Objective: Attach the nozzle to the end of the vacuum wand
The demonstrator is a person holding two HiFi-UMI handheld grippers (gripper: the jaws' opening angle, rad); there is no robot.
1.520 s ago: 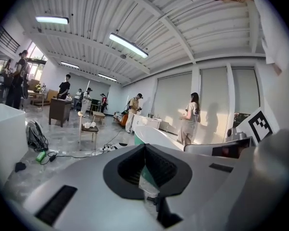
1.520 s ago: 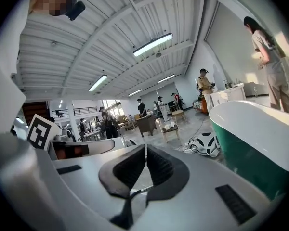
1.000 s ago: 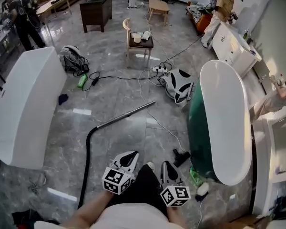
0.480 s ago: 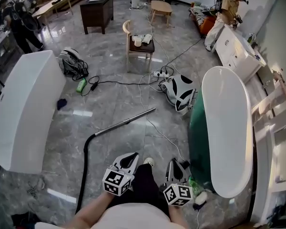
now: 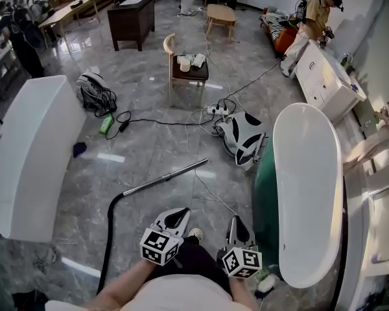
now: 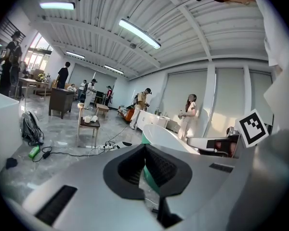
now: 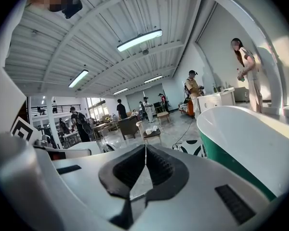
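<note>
Wand on floor, nozzle not fitted

Head view: wand (image 5: 165,177) lies on the tiles ahead. Hose (image 5: 110,238) joins its near end; far end is bare. Can't spot the nozzle. Left gripper (image 5: 174,216) and right gripper (image 5: 237,224) carry nothing.
Left gripper view: jaws pressed together, nothing between.
Right gripper view: same. Bathtub (image 7: 245,129) alongside, nothing seen inside.
Judgement: every step remains.

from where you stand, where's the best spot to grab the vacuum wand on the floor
Grip the vacuum wand on its bare metal tube, near the middle, coming straight down with jaws across it. It lies flat on the floor, thin and straight; the black hose at its lower-left end would likely flex.
</note>
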